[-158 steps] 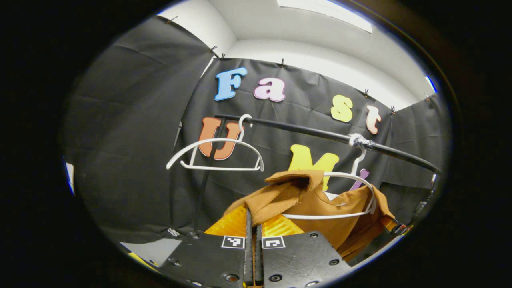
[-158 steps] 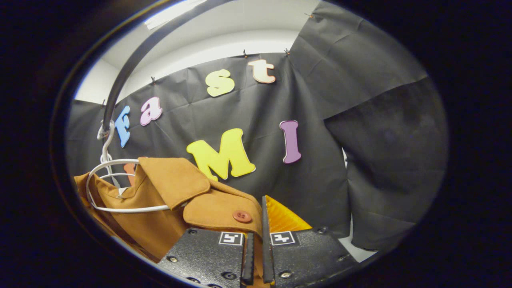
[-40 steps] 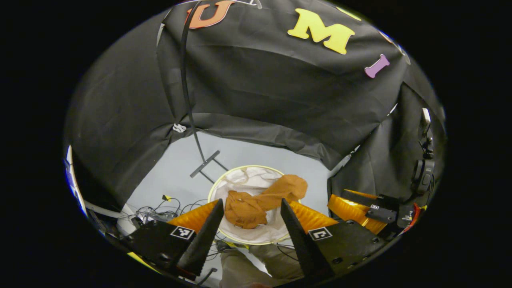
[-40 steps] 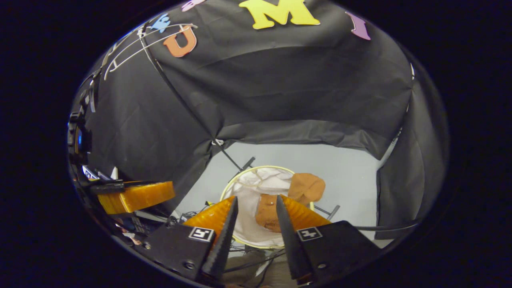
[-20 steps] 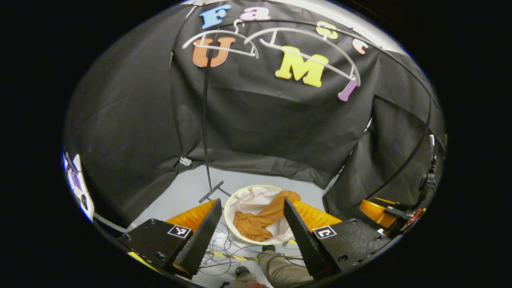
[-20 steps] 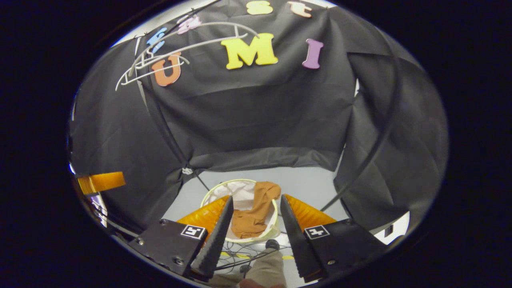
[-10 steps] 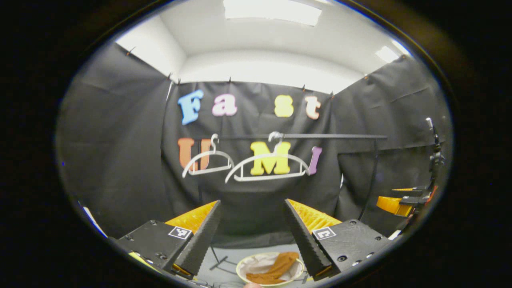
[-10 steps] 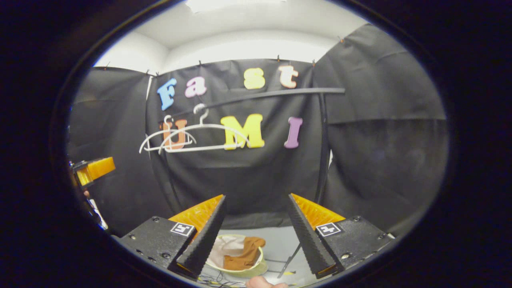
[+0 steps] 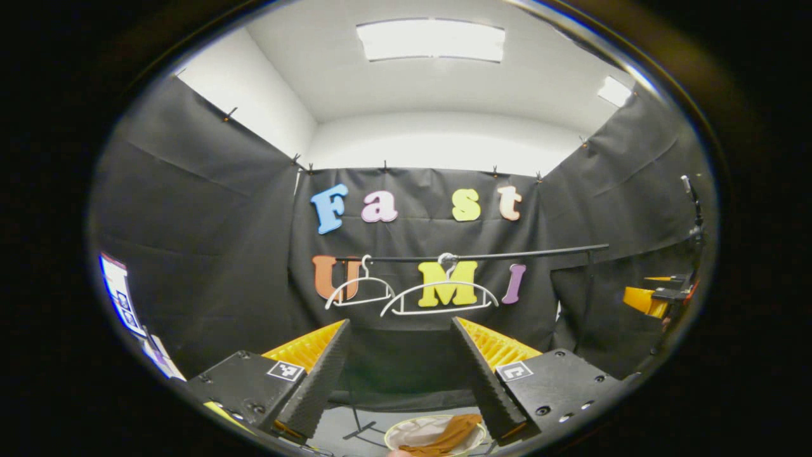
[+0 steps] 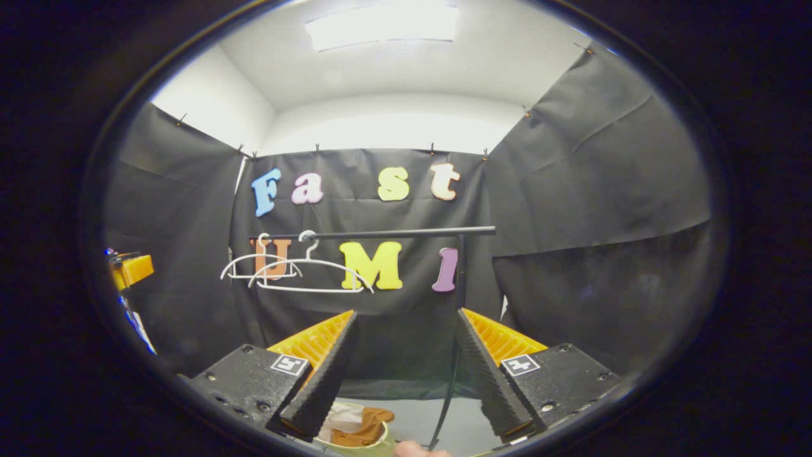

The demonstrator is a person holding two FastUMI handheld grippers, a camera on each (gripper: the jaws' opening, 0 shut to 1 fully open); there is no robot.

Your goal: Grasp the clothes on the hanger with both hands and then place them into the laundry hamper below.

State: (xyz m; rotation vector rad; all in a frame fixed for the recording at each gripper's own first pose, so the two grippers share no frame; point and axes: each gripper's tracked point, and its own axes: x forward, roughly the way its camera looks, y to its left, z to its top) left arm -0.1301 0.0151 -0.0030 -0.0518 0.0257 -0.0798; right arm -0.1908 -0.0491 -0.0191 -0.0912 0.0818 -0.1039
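A crumpled brown garment (image 9: 451, 438) lies inside the round, white-lined laundry hamper (image 9: 406, 430) on the floor, low between the ridged fingers of the left hand-held gripper (image 9: 396, 371), whose jaws stand spread and empty. The right hand-held gripper (image 10: 406, 362) is likewise released, well above the hamper. Two bare white hangers (image 9: 439, 298) hang from a black rail (image 9: 507, 255) ahead.

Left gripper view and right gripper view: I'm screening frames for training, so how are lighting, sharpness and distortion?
Left gripper view: the ceiling light blows out to white, the rail bows from fisheye, and the hangers stay sharp. Right gripper view: the same glare overhead, and the hamper sits dim and cropped at the bottom edge.
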